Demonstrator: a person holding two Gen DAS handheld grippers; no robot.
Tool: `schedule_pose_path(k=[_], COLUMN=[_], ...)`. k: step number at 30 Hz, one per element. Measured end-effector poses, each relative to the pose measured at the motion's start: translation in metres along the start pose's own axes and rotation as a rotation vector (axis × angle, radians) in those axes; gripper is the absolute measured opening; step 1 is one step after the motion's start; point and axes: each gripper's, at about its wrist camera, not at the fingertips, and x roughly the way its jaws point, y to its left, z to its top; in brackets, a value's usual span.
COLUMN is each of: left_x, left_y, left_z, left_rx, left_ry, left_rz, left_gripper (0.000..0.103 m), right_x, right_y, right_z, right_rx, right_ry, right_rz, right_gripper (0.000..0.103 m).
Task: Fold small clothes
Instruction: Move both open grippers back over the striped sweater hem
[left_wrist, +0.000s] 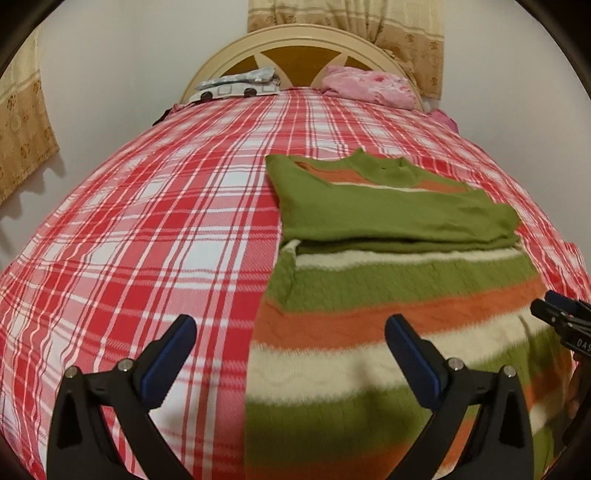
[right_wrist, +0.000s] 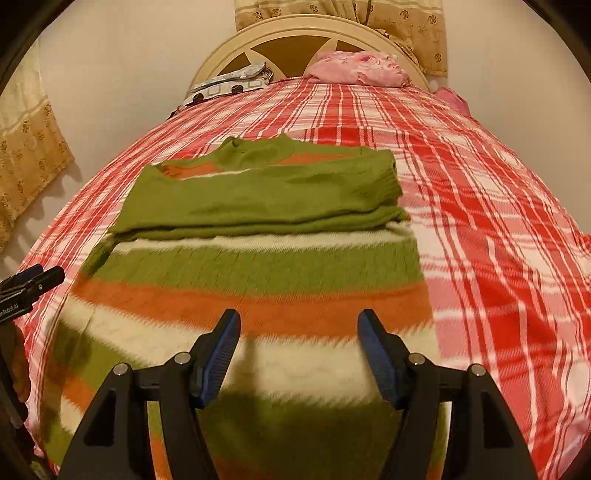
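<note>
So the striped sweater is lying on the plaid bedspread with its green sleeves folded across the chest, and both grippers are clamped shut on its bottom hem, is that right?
Not quite. The striped sweater does lie on the plaid bedspread with its green sleeves folded across, but neither gripper is clamped. The left wrist view shows the left gripper wide open, and the right wrist view shows the right gripper open above the lower stripes, holding nothing.

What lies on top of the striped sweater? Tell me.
The green sleeves lie folded across the sweater, which rests on the plaid bedspread. The chest stripes under them are covered. Both grippers, left and right, are open above it.
</note>
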Motion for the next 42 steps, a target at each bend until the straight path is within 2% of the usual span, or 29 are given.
schedule_pose_path(k=[9, 25, 36, 40, 42], left_x=[-0.03, -0.052, -0.066, -0.074, -0.076], left_y=[-0.01, -0.01, 0.014, 0.022, 0.025], left_z=[-0.026, -0.083, -0.129, -0.142, -0.145], left_rx=[0.011, 0.002, -0.041, -0.072, -0.089], left_ry=[0.003, 0.057, 0.106, 0.11, 0.115], left_rz=[-0.029, -0.055, -0.057, -0.074, -0.093], left_gripper=[0.103, 0.103, 0.103, 0.1, 0.095], right_x=[-0.027, -0.055, -0.074, -0.086, -0.091], right_y=[0.011, 0.003, 0.0, -0.004, -0.006], right_z=[-0.034, -0.086, -0.112, -0.126, -0.132], right_rx=[-0.017, 0.021, 0.022, 0.001, -0.009], right_ry=[0.001, 0.021, 0.028, 0.041, 0.05], right_rz=[0.014, 0.01, -0.012, -0.033, -0.037], right_gripper=[0.067, 0.067, 0.068, 0.068, 0.068])
